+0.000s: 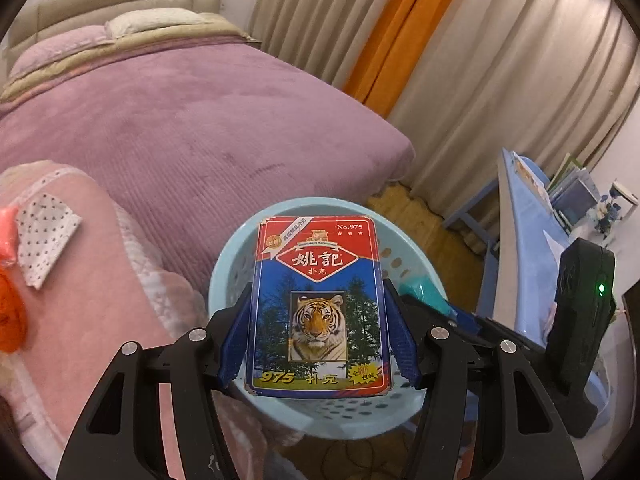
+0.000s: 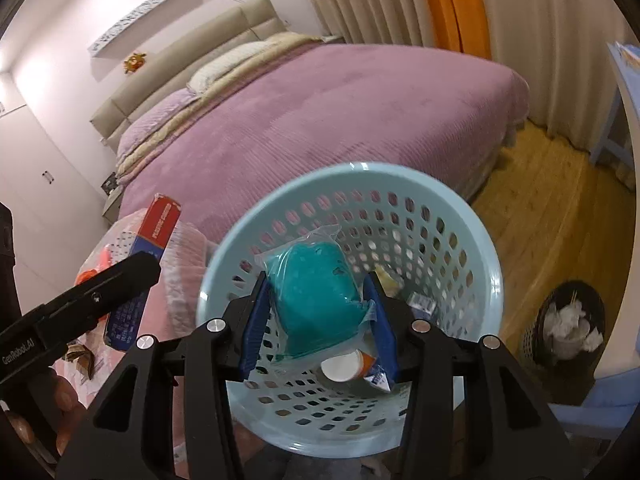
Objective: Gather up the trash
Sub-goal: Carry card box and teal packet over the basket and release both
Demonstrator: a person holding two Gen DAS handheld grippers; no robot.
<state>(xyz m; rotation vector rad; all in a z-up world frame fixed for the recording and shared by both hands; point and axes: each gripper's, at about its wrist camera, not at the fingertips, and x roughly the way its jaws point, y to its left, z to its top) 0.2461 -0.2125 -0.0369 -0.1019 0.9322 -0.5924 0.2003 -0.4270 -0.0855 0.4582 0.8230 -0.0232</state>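
Observation:
My left gripper (image 1: pixel 318 320) is shut on a red and blue playing card box (image 1: pixel 318 304) with a tiger picture, held above the light blue perforated basket (image 1: pixel 228 264). My right gripper (image 2: pixel 318 312) is shut on a clear bag with a teal mask (image 2: pixel 316 292), held over the same basket (image 2: pixel 472 248). Inside the basket lie a white-capped orange bottle (image 2: pixel 348 366) and small wrappers (image 2: pixel 422 304). The card box (image 2: pixel 160 228) and the left gripper arm (image 2: pixel 80 304) show at the left of the right wrist view.
A purple bed (image 1: pixel 180 120) fills the background. A pink quilt (image 1: pixel 80 300) at left holds a dotted cloth (image 1: pixel 44 232) and orange items (image 1: pixel 10 312). A blue desk (image 1: pixel 528 260) stands at right. A dark bin with tissues (image 2: pixel 568 320) sits on the wood floor.

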